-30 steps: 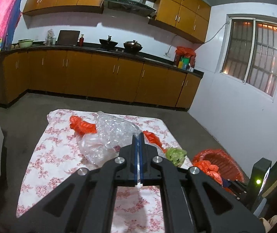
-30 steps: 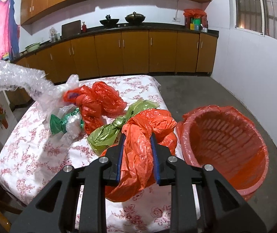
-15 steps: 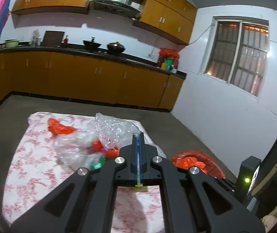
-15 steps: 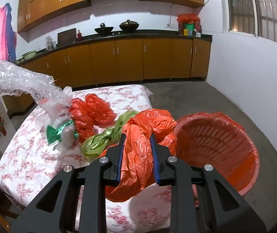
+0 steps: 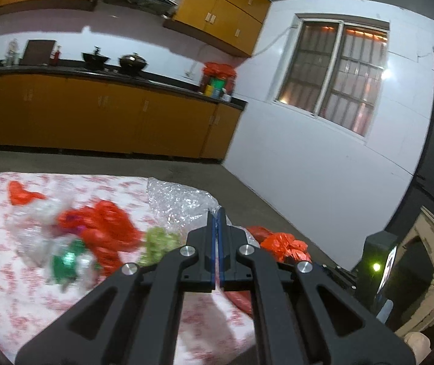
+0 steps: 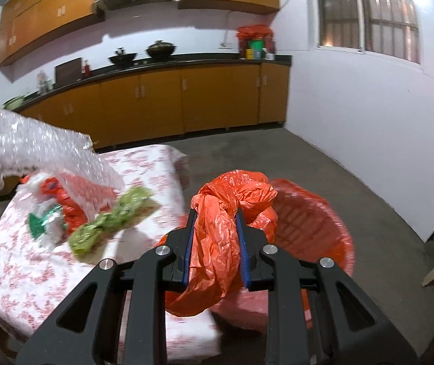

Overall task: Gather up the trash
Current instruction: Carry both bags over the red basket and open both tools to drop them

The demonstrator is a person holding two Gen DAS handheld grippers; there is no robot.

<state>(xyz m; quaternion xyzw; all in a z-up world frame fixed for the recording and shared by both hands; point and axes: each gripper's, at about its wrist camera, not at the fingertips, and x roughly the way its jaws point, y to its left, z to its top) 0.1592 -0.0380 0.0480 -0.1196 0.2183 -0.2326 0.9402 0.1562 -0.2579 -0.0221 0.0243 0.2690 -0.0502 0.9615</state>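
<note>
My left gripper [image 5: 216,217] is shut on a clear bubble-wrap sheet [image 5: 183,200] and holds it above the table's right end; the sheet also shows in the right wrist view [image 6: 43,149]. My right gripper [image 6: 215,217] is shut on a crumpled orange plastic bag [image 6: 226,222], held beside the rim of the red basket [image 6: 323,222] on the floor. In the left wrist view the orange bag [image 5: 287,245] shows to the right. On the floral tablecloth [image 6: 28,273] lie a green bag [image 6: 110,222], red bags [image 5: 107,225] and a green-and-white wrapper [image 6: 43,219].
The table stands in a kitchen with orange cabinets [image 6: 156,100] along the back wall. The red basket sits on the grey floor [image 6: 369,188] just right of the table. A white wall with a window [image 5: 332,73] is on the right.
Both grippers have swung to the right. The bubble wrap has lifted off the table with the left gripper. The orange bag has moved closer to the red basket.
</note>
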